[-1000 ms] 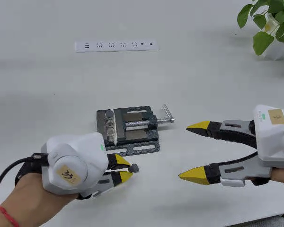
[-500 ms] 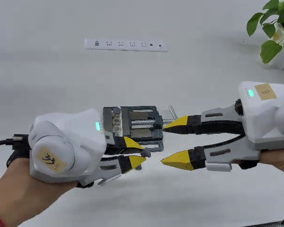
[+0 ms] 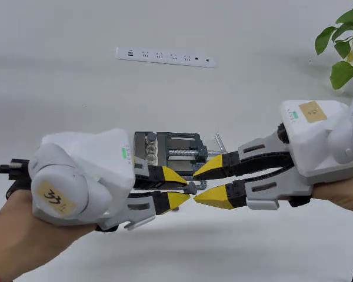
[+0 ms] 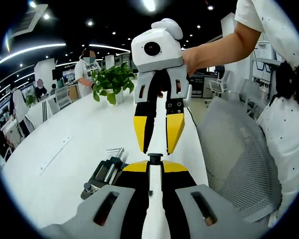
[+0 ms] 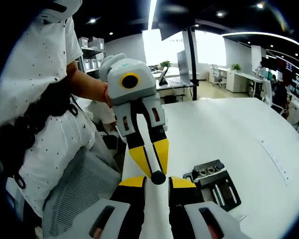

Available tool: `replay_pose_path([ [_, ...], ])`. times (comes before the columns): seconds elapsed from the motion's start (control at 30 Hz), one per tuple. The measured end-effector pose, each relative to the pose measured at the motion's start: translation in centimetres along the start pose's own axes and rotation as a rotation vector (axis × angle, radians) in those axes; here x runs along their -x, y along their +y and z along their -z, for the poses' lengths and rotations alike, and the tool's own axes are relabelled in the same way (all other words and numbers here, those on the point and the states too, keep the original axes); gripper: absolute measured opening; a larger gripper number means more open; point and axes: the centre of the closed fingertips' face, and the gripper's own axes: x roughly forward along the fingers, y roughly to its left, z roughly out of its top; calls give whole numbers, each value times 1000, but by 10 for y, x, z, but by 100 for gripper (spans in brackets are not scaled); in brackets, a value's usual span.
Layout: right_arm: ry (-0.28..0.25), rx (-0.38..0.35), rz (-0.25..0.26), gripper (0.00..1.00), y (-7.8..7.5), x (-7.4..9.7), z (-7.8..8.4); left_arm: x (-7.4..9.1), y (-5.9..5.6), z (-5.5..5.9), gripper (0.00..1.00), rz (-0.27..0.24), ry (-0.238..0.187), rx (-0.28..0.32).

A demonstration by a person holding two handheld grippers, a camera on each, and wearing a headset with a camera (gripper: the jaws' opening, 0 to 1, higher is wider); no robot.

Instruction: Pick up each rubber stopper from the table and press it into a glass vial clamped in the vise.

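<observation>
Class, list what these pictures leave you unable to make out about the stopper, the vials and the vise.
- Head view: the vials in the vise are too small to tell if stoppered; the left gripper hides the vise's near side.
- Head view: whether the right gripper touches the rubber stopper is too small to tell.
- Left gripper view: that gripper's jaw cuts off part of the vise.

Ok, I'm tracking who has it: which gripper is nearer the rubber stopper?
Left. The left gripper is shut on the rubber stopper at its tips; the right gripper meets it tip to tip, its jaws open either side of the stopper, not clamped.
</observation>
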Motion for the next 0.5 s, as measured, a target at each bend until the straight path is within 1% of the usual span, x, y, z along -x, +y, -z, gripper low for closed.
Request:
replay_pose_path([
  [0.1, -2, 2, -7, 10, 1, 0, -2, 1, -1, -2, 5, 3, -2, -6],
  [0.27, 4, 7, -13, 9, 1, -1, -3, 2, -1, -7, 5, 8, -12, -14],
  [0.5, 3, 7, -13, 8, 0, 0, -4, 3, 2, -7, 5, 9, -11, -23],
])
